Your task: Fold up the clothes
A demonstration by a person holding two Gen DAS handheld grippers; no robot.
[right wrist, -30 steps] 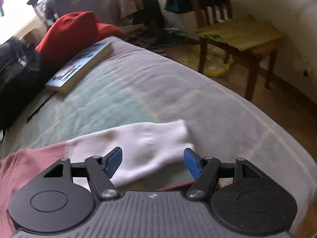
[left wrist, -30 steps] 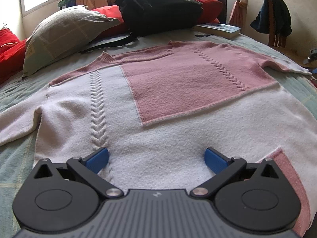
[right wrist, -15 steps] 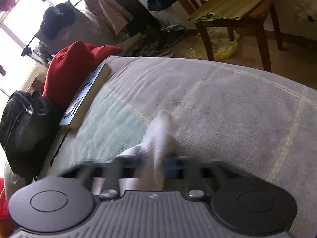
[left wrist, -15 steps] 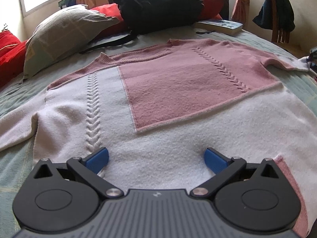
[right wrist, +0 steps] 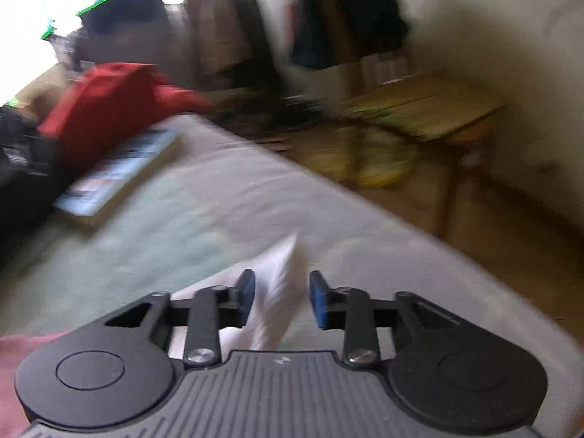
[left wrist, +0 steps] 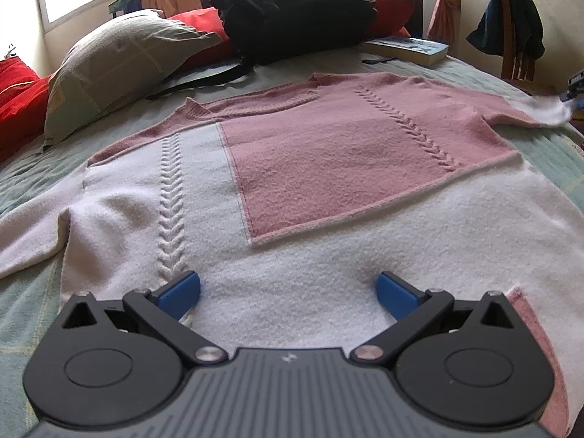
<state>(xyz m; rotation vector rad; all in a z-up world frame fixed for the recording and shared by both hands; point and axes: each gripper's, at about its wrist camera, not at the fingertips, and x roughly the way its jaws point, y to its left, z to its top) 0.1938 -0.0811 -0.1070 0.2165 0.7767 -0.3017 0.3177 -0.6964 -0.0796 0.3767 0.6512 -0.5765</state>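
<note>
A pink and white knit sweater lies flat on the bed, neck toward the far pillows. My left gripper is open and empty, low over the sweater's white hem. The white cuff of the sweater's right sleeve stands bunched up between the fingers of my right gripper, whose blue pads are narrowed around it with small gaps still showing. The right wrist view is blurred. That cuff also shows in the left wrist view, lifted at the bed's right edge.
A black backpack, grey pillow, red cushions and a book sit at the far end of the bed. A wooden chair stands right of the bed's edge on the floor.
My right gripper closed in on the sleeve cuff, which was flat and now stands bunched and lifted. The left gripper edged forward over the hem and stayed open.
</note>
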